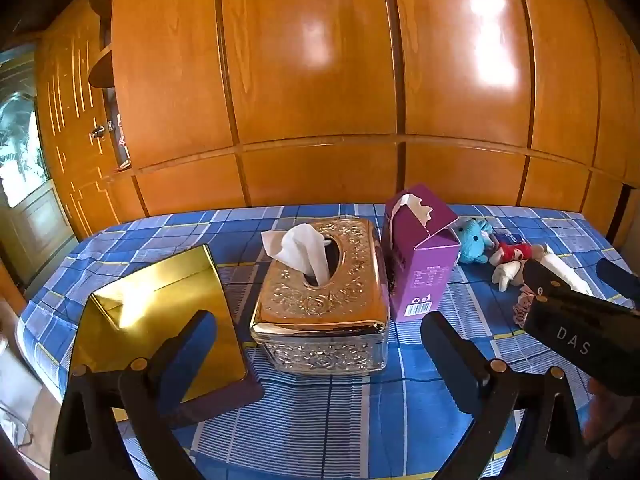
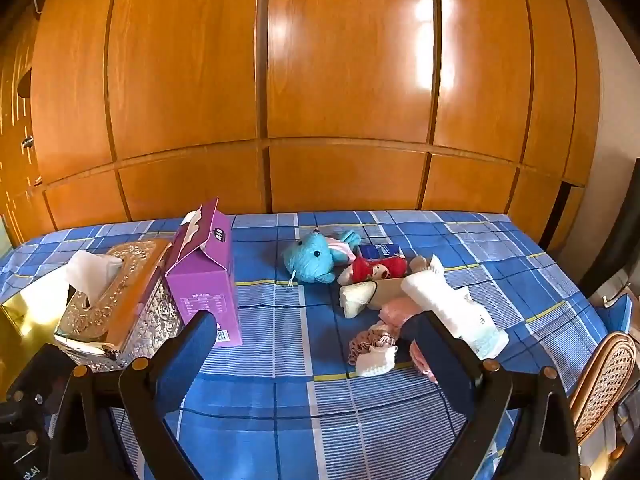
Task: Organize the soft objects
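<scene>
A pile of soft things lies on the blue checked cloth [image 2: 280, 360]: a blue plush bear [image 2: 310, 260], a red-dressed doll [image 2: 376, 270], a white tissue pack [image 2: 452, 308], a pink cloth [image 2: 396, 308] and a small knitted piece [image 2: 378, 360]. The bear [image 1: 474, 240] and doll [image 1: 516, 252] also show in the left wrist view. My right gripper [image 2: 316, 332] is open and empty, its right finger in front of the pile. My left gripper [image 1: 320, 328] is open and empty in front of the gold tissue box [image 1: 320, 292].
A purple tissue carton [image 1: 416, 256] stands right of the gold box. A gold flat box [image 1: 160, 320] lies at the left. A wooden wardrobe [image 2: 344, 100] rises behind. A wicker chair [image 2: 604, 380] stands at the right edge. The right gripper's body [image 1: 580, 320] crosses the left view.
</scene>
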Motion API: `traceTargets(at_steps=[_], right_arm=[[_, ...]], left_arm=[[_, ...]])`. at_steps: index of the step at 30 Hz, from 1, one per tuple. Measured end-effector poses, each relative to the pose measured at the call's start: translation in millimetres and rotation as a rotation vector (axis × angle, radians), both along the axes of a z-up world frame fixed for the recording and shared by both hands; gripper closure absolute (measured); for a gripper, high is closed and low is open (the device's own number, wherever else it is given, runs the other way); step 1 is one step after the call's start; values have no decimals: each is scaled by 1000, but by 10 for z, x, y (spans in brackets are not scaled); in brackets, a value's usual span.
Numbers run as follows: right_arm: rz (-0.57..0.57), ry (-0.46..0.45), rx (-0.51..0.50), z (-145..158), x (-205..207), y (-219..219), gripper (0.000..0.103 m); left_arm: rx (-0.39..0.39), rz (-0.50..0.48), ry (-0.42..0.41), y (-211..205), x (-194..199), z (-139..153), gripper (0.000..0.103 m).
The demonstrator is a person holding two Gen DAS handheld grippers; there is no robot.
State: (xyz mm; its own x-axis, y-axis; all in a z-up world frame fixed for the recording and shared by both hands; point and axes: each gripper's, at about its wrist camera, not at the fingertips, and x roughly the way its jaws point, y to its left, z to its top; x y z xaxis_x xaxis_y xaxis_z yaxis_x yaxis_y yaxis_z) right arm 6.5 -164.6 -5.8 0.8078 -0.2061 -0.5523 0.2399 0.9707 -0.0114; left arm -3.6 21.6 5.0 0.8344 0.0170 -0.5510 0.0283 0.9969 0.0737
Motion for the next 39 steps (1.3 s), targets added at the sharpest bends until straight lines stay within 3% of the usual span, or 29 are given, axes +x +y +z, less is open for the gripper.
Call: traceTargets(at_steps=[39], right_arm=[[-15, -1, -17, 12, -4, -32, 2]], left_arm=[[27, -12, 10, -75, -98, 6, 0]])
